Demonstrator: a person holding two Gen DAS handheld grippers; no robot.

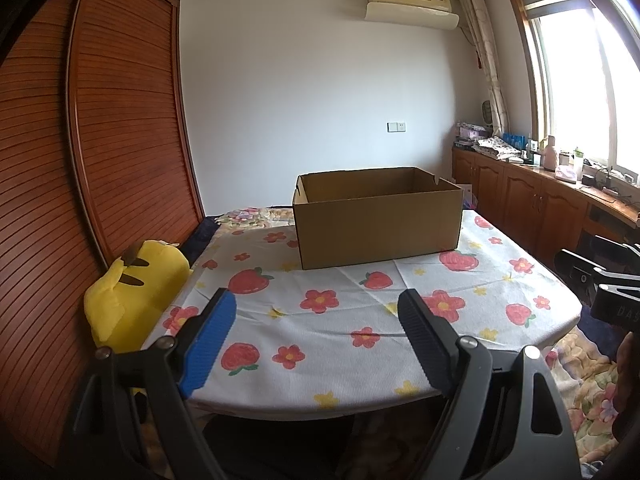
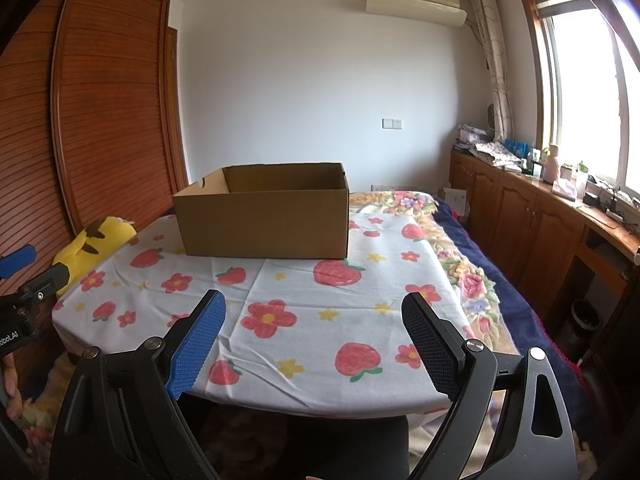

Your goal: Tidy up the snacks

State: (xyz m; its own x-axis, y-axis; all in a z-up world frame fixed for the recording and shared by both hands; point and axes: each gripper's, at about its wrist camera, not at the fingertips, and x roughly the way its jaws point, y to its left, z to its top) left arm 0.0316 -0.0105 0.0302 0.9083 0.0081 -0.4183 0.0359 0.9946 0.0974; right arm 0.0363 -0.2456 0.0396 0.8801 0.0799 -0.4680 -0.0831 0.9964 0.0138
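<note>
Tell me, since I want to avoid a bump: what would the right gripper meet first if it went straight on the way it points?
Probably the strawberry tablecloth: the open right gripper is angled slightly down at bare cloth short of the cardboard box. On a flatter path the box's front wall would come first; depth is hard to judge.

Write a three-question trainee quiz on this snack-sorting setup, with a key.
1. True or false: the cardboard box is open at the top.
2. What yellow thing lies beside the table's edge, next to the wooden wardrobe?
A) plush toy B) bucket C) banana
3. What state are the left gripper and right gripper in?

Key:
1. True; no snacks show on the cloth.
2. A, the plush toy.
3. Both open, holding nothing.
</note>
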